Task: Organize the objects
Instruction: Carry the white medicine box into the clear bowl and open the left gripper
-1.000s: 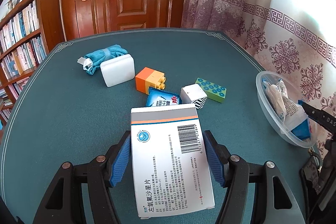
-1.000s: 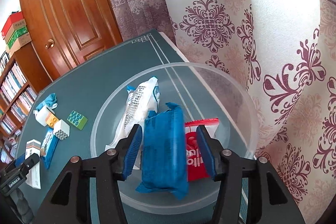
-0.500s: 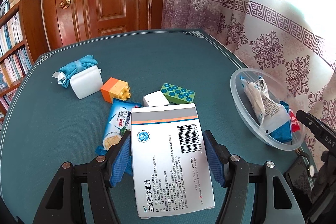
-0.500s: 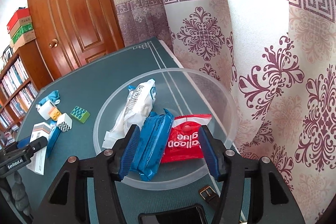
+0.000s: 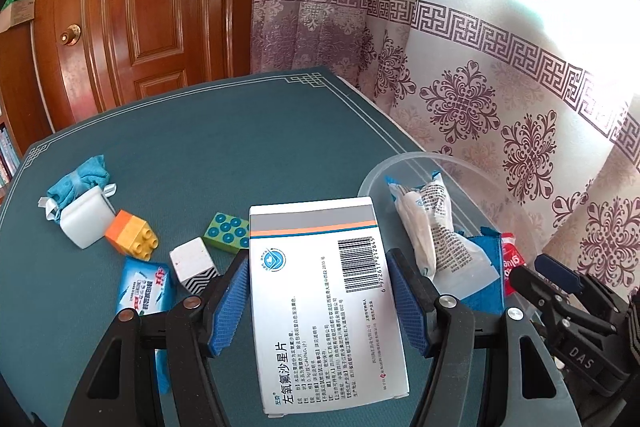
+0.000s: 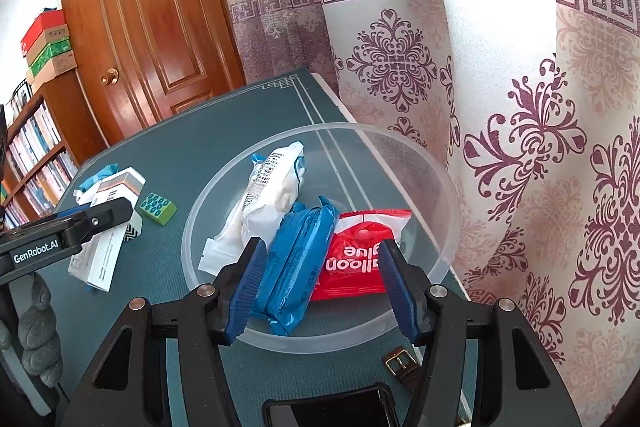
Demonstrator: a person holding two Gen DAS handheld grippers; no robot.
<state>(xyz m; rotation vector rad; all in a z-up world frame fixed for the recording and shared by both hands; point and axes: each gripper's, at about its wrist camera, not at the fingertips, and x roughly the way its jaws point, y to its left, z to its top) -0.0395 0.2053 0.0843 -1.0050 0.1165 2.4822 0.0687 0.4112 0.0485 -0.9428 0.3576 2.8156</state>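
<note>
Medicine box [image 5: 326,301] transfer to clear bowl [image 5: 524,219].
I am gripping it in left gripper [image 5: 320,301]; bowl lying right-forward; right gripper [image 6: 320,281] hovering empty, jaws apart.

Far half of the green table [image 5: 224,131] lay bare, open for passage. Near-left was cluttered: white block [image 5: 86,221], orange brick [image 5: 132,235], dotted green brick [image 5: 226,231], zigzag cube [image 5: 192,265]. Curtain [image 6: 520,147] crowded the clear bowl [image 6: 448,187] on the right; bowl's far side stood free.

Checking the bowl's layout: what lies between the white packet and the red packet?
The blue packet, in the clear bowl, between the white packet and red packet; right wrist view.
</note>
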